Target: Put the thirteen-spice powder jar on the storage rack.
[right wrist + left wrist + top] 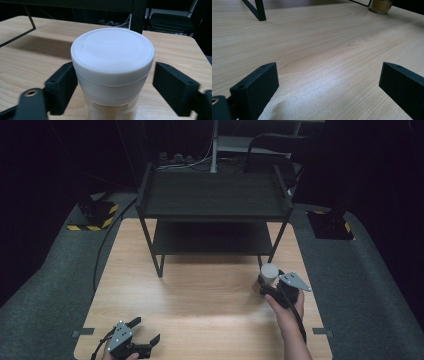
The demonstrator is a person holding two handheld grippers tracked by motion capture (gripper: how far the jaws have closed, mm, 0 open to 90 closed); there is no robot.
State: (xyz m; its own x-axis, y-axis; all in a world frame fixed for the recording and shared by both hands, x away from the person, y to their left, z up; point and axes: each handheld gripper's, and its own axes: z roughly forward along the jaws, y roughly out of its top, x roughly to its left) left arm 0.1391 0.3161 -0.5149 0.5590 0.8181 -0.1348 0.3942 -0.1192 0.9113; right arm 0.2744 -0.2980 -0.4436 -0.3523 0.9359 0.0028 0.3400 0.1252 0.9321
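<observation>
The right gripper (268, 281) is open around a jar (112, 72) with a white lid (112, 51), jaws not squeezing it. The left gripper (145, 332) is wide open and empty over the wooden table (200, 295). A black shelf (215, 202) stands behind.

Your counter (200, 290) is pale wood with a fine, wavy grain. The shelf rack (212, 200) standing on it is black, frame and boards alike. Your jar (112, 72) carries a plain white lid; below it the clear body shows tan, powdery contents. Both your left gripper (146, 331) and your right gripper (268, 281) are black, each topped with a light grey plate. The floor (45, 290) is dark grey, with yellow-and-black striped bases (97, 215) at the far corners.
</observation>
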